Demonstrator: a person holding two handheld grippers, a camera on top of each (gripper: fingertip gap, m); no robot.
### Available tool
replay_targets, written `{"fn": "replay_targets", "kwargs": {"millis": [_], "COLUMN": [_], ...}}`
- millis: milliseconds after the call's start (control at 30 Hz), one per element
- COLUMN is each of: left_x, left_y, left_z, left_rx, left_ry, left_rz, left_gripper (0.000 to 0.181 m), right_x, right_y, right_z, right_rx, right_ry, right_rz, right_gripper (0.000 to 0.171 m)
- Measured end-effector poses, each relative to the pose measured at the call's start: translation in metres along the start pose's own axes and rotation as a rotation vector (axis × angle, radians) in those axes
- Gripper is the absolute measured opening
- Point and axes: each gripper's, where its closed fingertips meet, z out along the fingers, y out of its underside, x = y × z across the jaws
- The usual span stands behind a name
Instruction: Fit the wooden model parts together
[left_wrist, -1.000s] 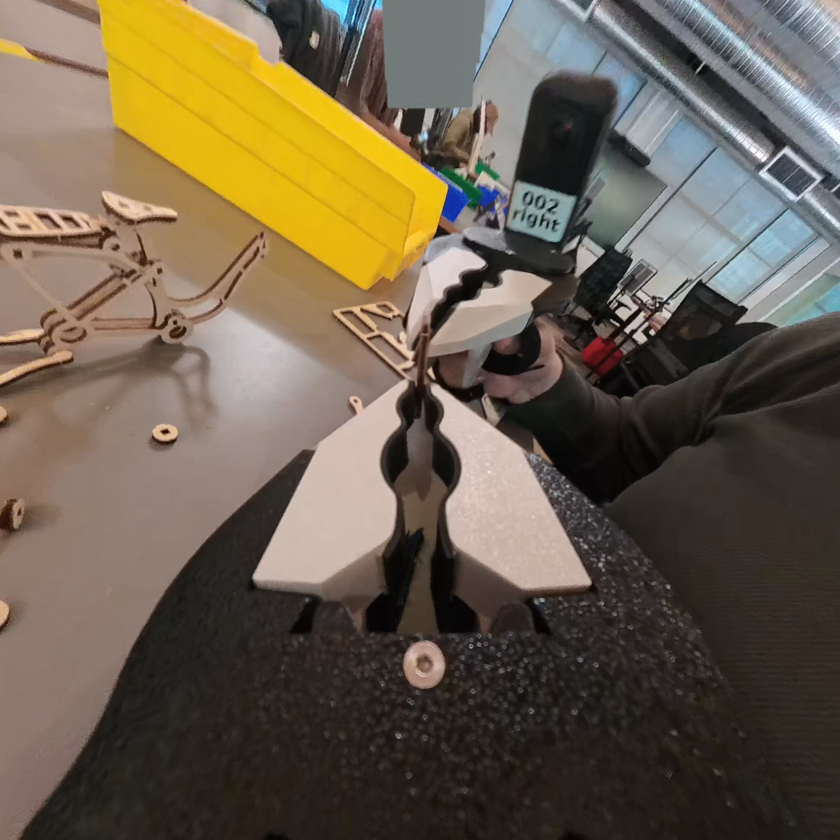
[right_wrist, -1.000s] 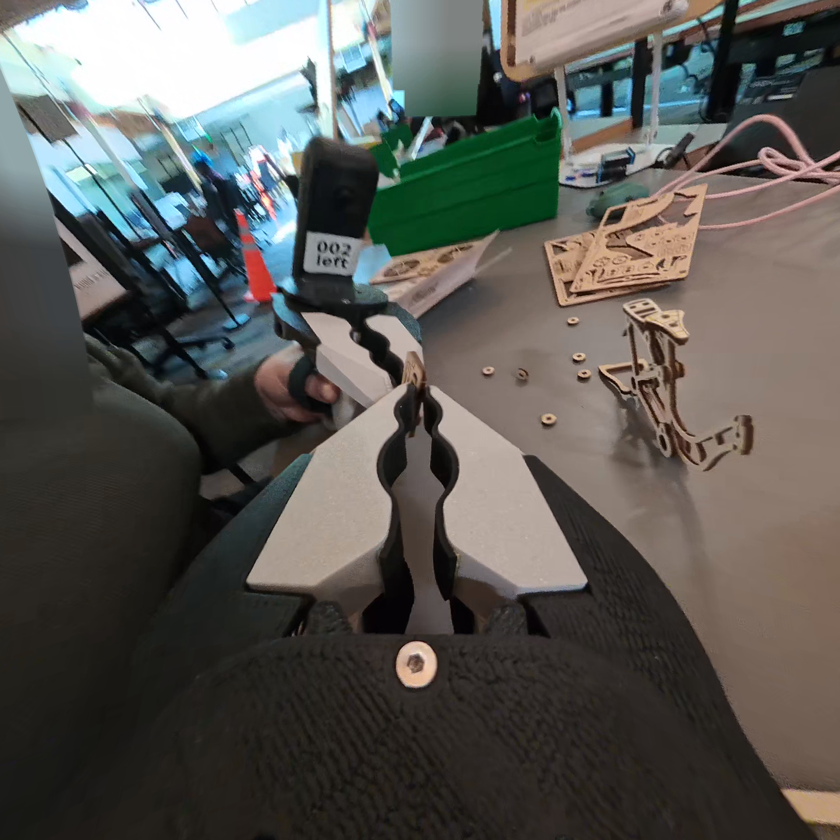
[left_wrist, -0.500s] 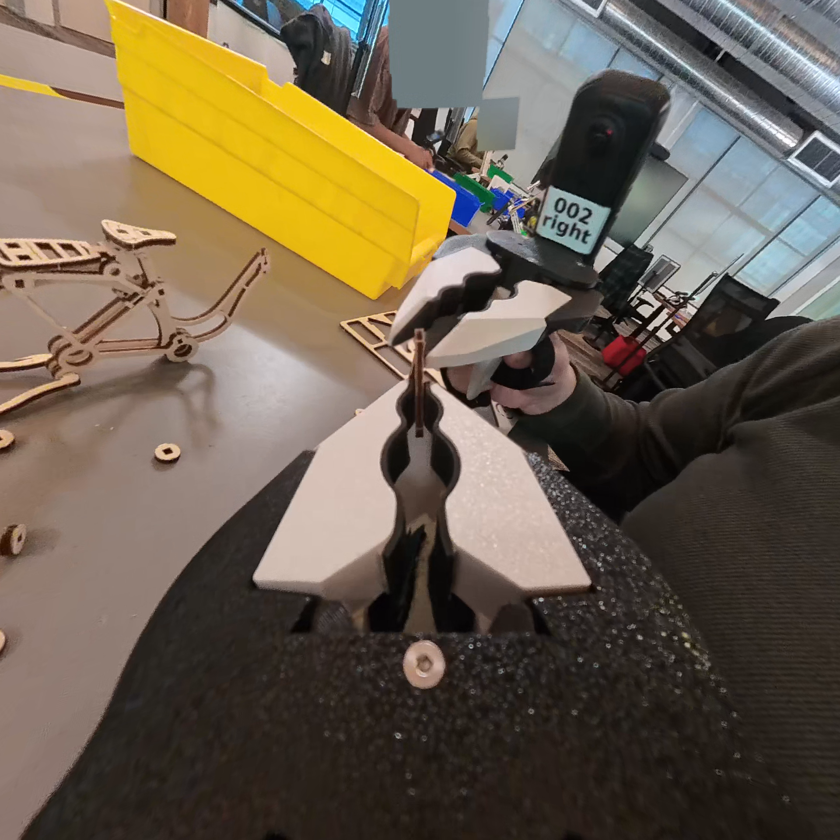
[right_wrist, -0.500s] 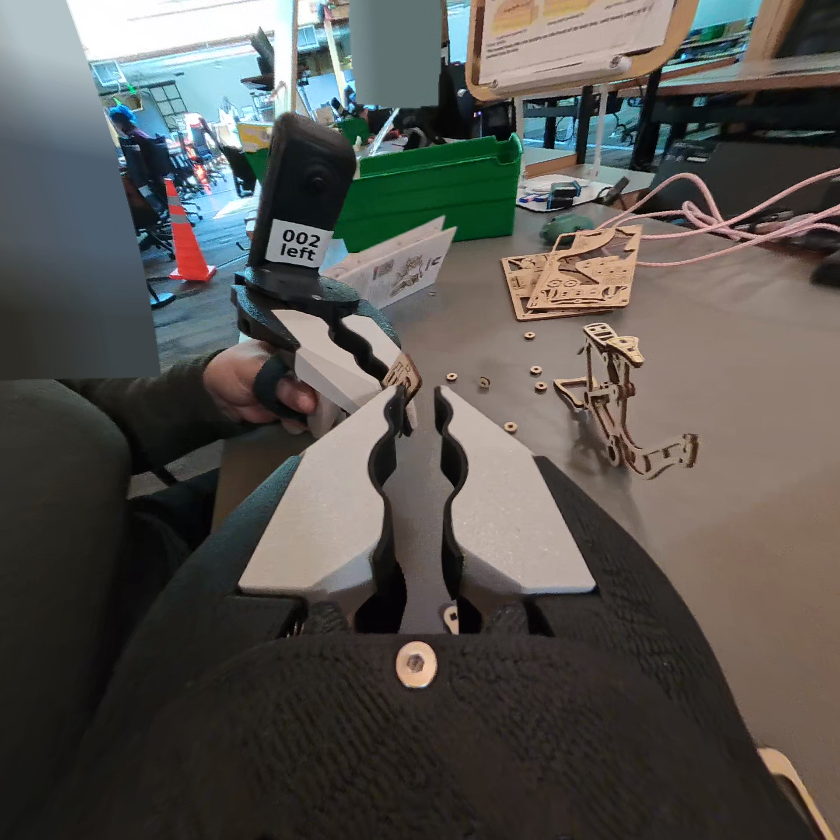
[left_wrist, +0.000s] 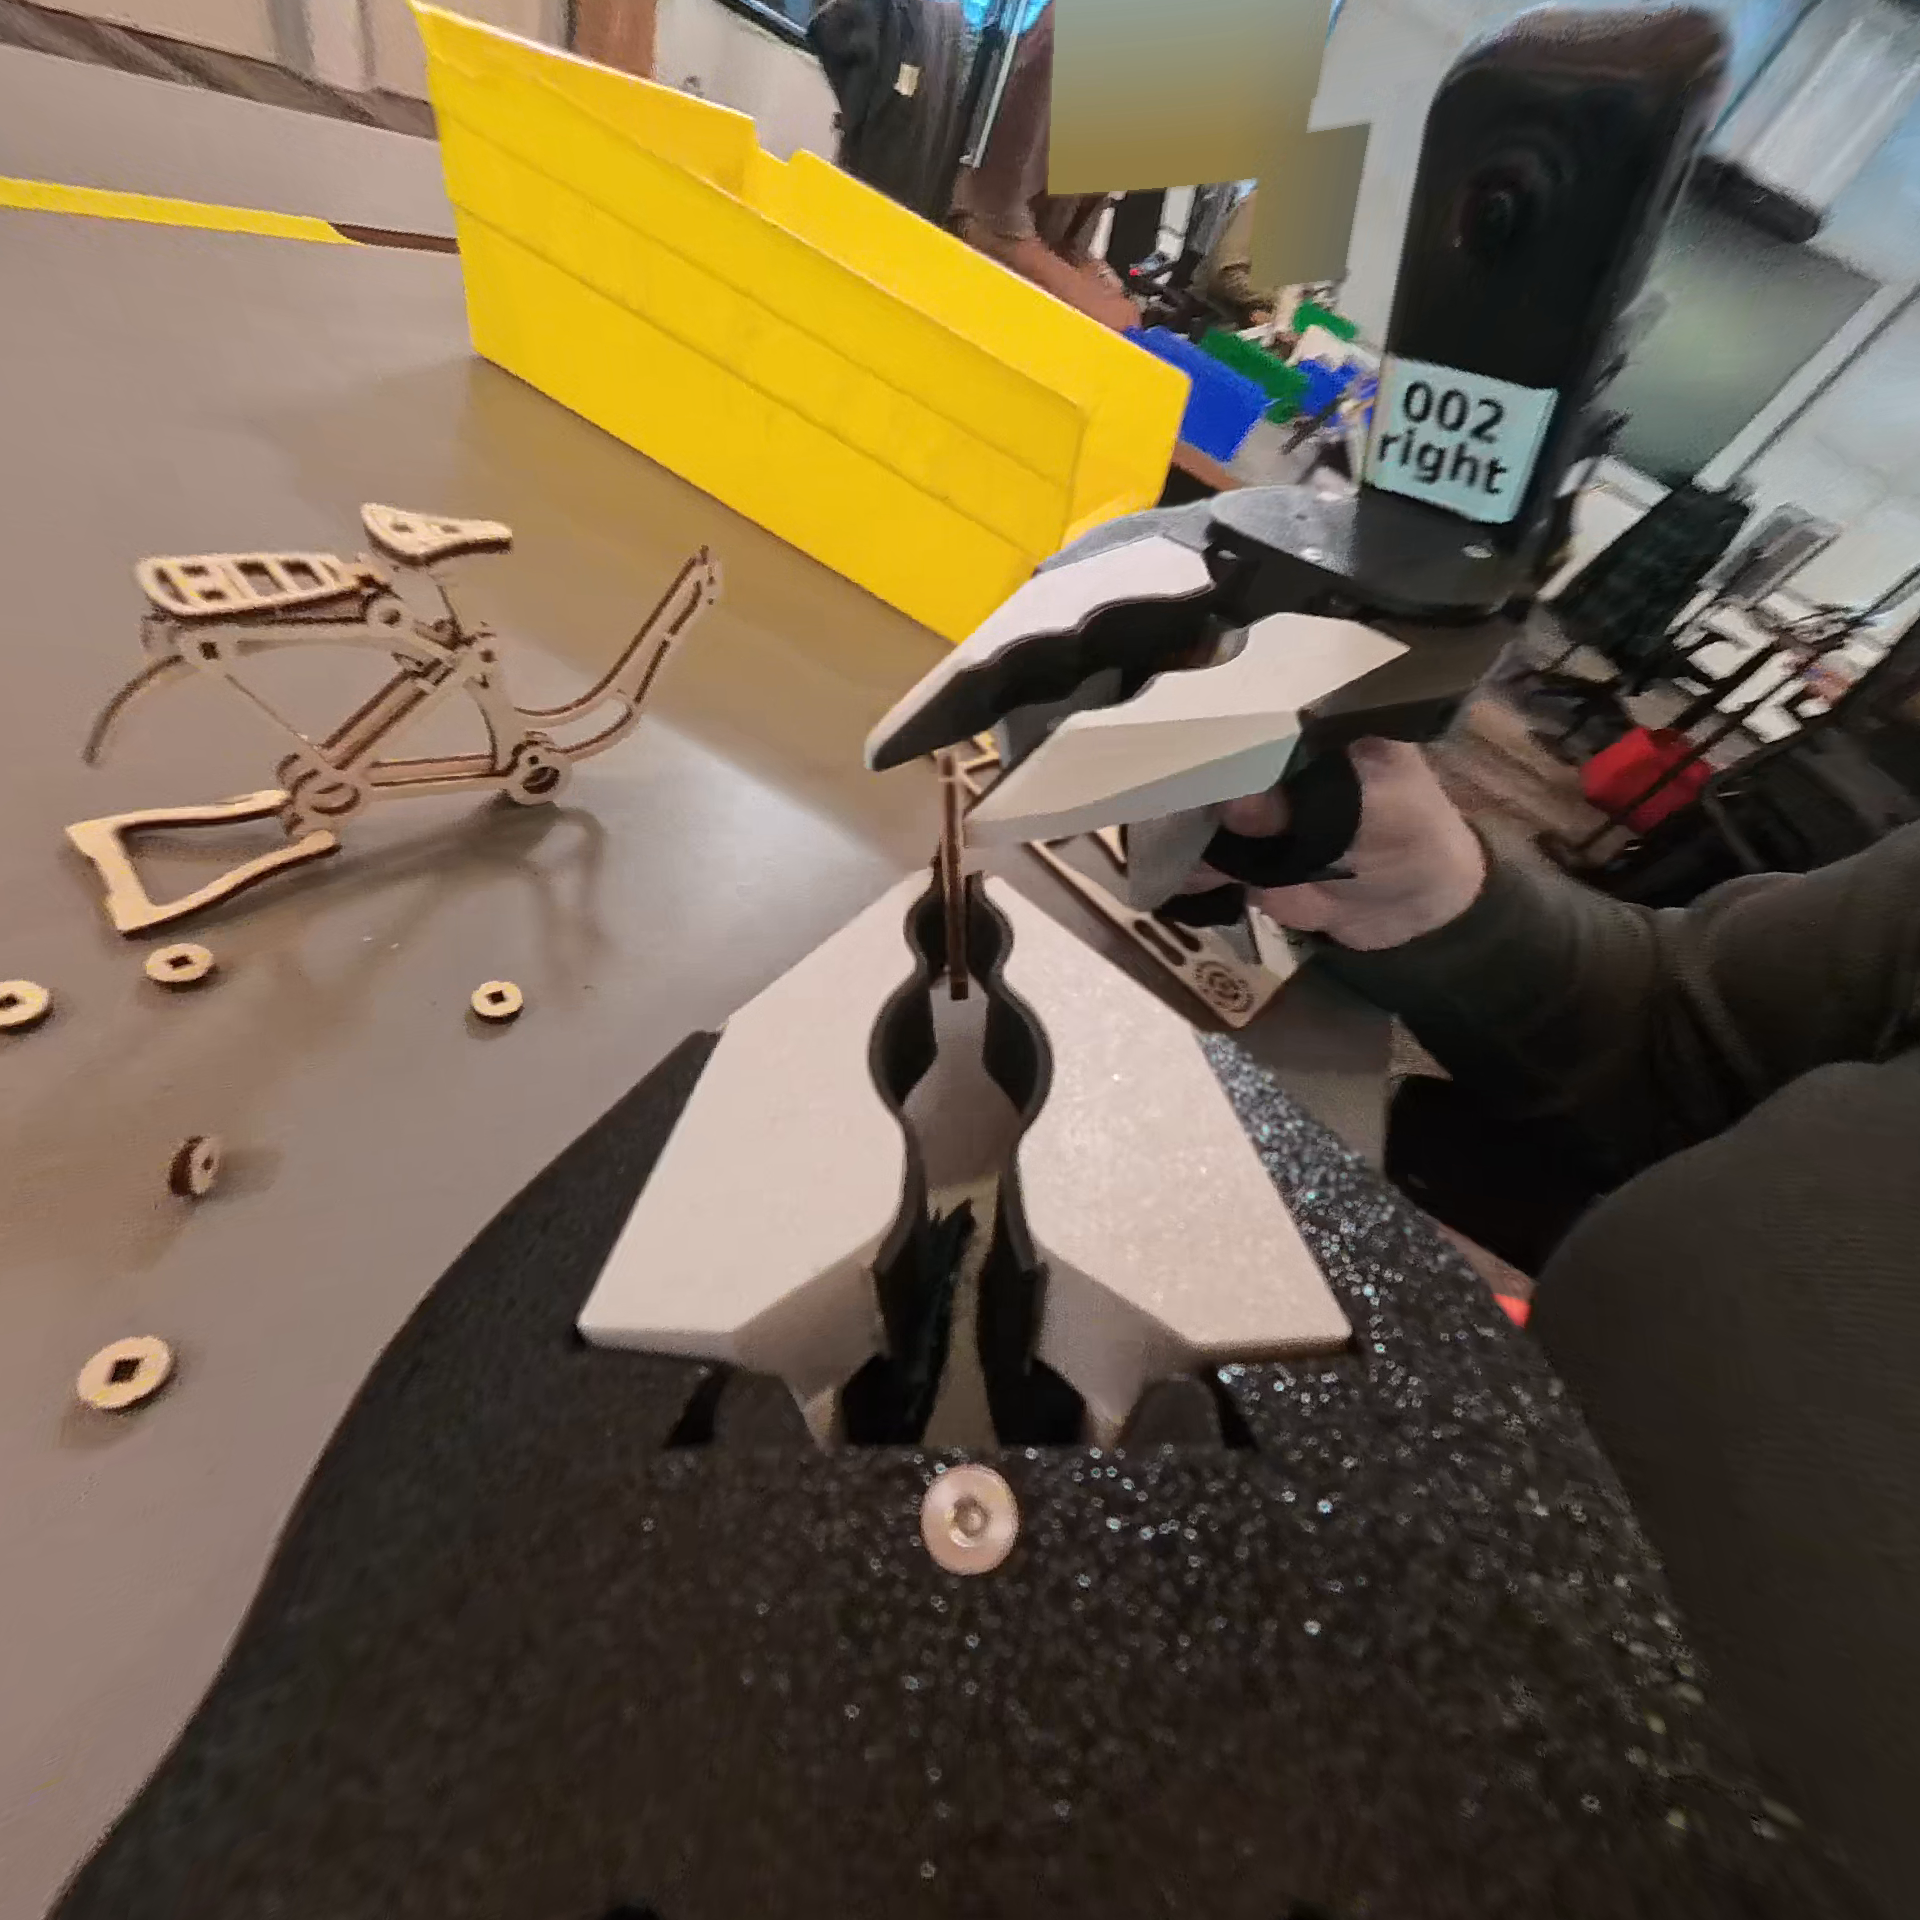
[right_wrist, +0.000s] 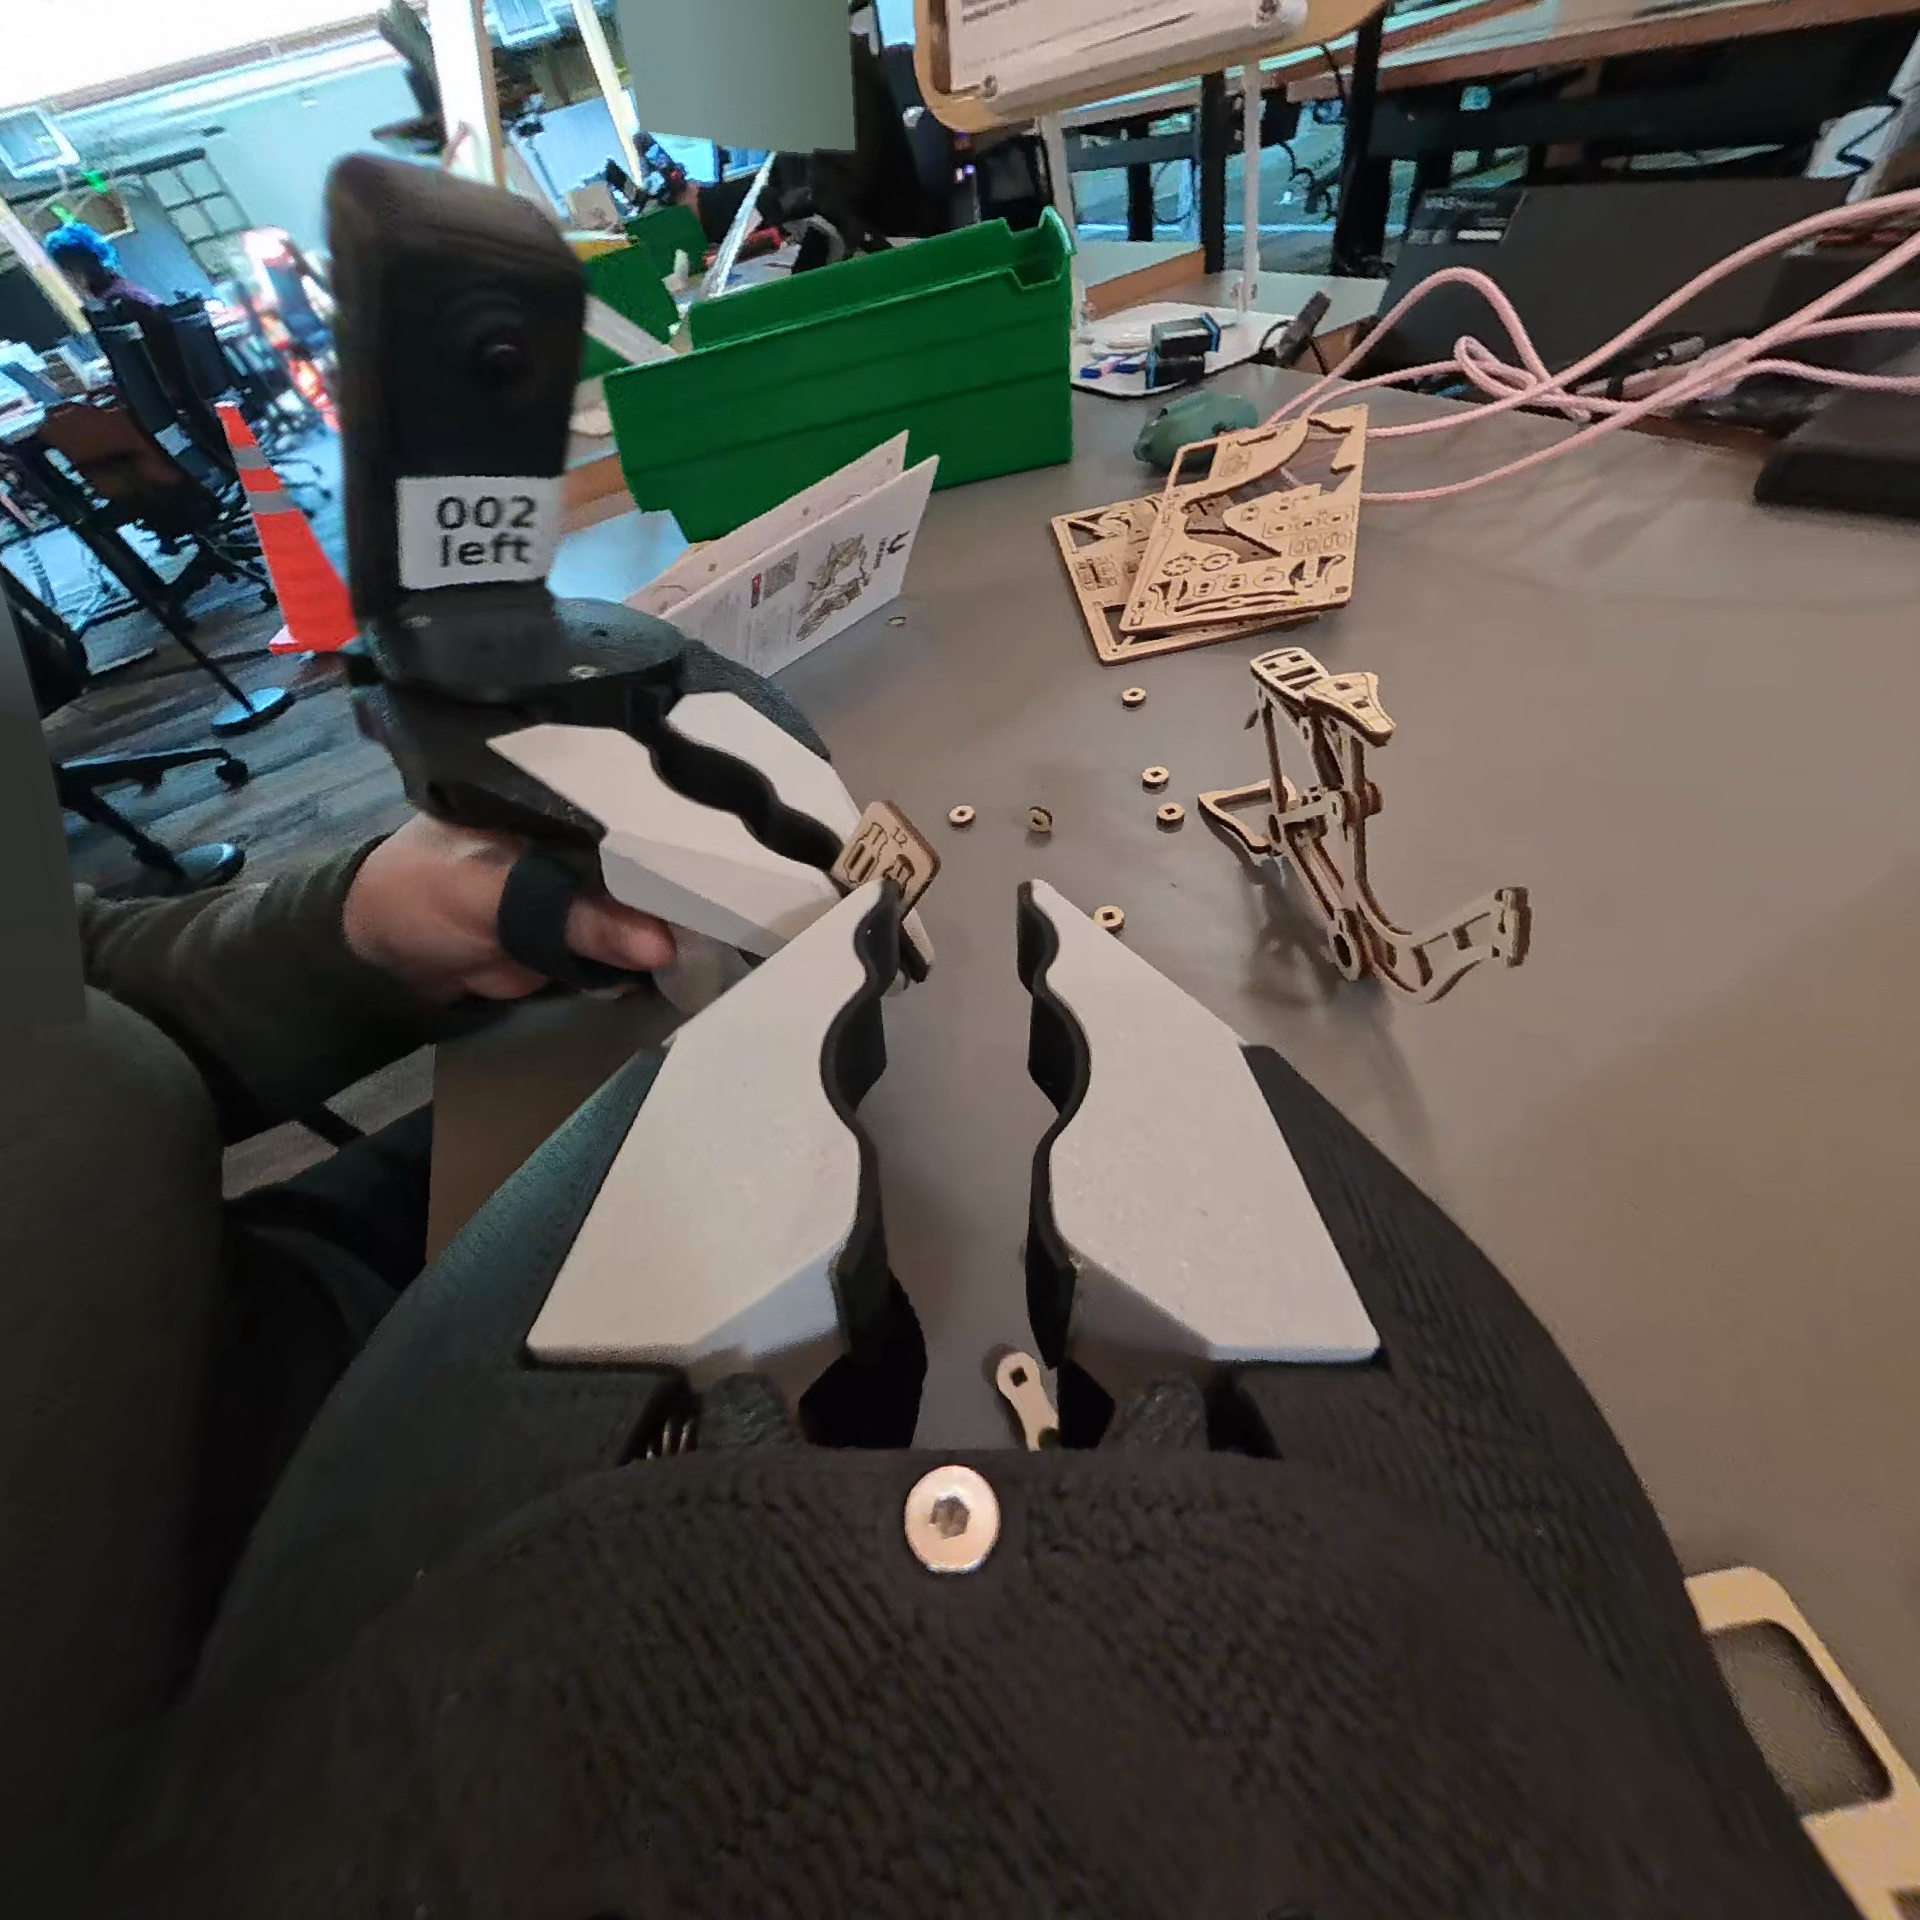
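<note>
My left gripper (left_wrist: 951, 896) is shut on a small flat wooden part (left_wrist: 949, 883), held edge-on and upright above the table. The right wrist view shows the same part (right_wrist: 885, 857) pinched at the left gripper's (right_wrist: 836, 868) tips. My right gripper (right_wrist: 956, 906) is open and nothing is pressed between its pads. Its left fingertip (right_wrist: 868, 914) sits just in front of the part. In the left wrist view the right gripper (left_wrist: 925, 795) is open around the part's top end. A partly built wooden model (left_wrist: 353, 686) stands on the table, also in the right wrist view (right_wrist: 1340, 821).
Small wooden washers (left_wrist: 497, 1000) lie scattered near the model. Cut-out wooden sheets (right_wrist: 1226, 561) and a paper booklet (right_wrist: 821, 582) lie farther back. A yellow bin (left_wrist: 790, 353), a green bin (right_wrist: 852, 395) and pink cables (right_wrist: 1558, 343) border the table. A small wooden strip (right_wrist: 1023, 1392) lies below my right gripper. Only a small space, under 4 cm, lies between the two pairs of fingers.
A second ago both grippers were shut on the small wooden part. The right gripper has opened and let go; the left gripper keeps its hold on it.
</note>
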Motion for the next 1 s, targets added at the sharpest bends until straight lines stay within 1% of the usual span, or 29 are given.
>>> {"fn": "replay_targets", "kwargs": {"millis": [100, 167, 267, 400, 500, 600, 700, 767, 867, 1000], "left_x": [-0.007, -0.011, -0.017, -0.025, -0.027, -0.027, -0.025, -0.024, -0.024, -0.026], "left_y": [-0.002, -0.002, -0.002, 0.002, 0.003, 0.002, -0.004, -0.004, -0.005, -0.007], "left_z": [0.000, -0.001, -0.003, -0.003, -0.003, -0.003, -0.005, -0.005, -0.005, -0.007], "left_rx": [0.003, 0.000, -0.007, -0.056, -0.063, -0.062, -0.011, -0.004, -0.002, 0.012], "left_ry": [-0.120, -0.206, -0.289, -0.388, -0.399, -0.410, -0.355, -0.338, -0.333, -0.315], "left_rz": [0.118, 0.212, 0.282, 0.374, 0.377, 0.401, 0.333, 0.309, 0.307, 0.258], "left_gripper": [0.000, 0.000, 0.000, 0.000, 0.000, 0.000, 0.000, 0.000, 0.000, 0.000], "right_x": [0.004, 0.004, 0.003, 0.006, 0.008, 0.008, 0.005, 0.005, 0.005, 0.005], "right_y": [-0.001, -0.002, -0.002, 0.003, 0.004, 0.003, -0.002, -0.003, -0.003, -0.006], "right_z": [0.002, 0.005, 0.009, 0.014, 0.015, 0.014, 0.013, 0.013, 0.012, 0.010], "right_rx": [0.014, 0.031, 0.061, 0.060, 0.058, 0.051, 0.061, 0.058, 0.062, 0.079], "right_ry": [0.055, 0.078, 0.076, 0.072, 0.079, 0.102, 0.132, 0.154, 0.146, 0.148], "right_rz": [0.030, 0.057, 0.130, 0.195, 0.194, 0.136, 0.039, -0.006, 0.004, 0.000], "right_gripper": [0.021, 0.018, 0.014, 0.010, 0.010, 0.012, 0.013, 0.013, 0.015, 0.018]}}
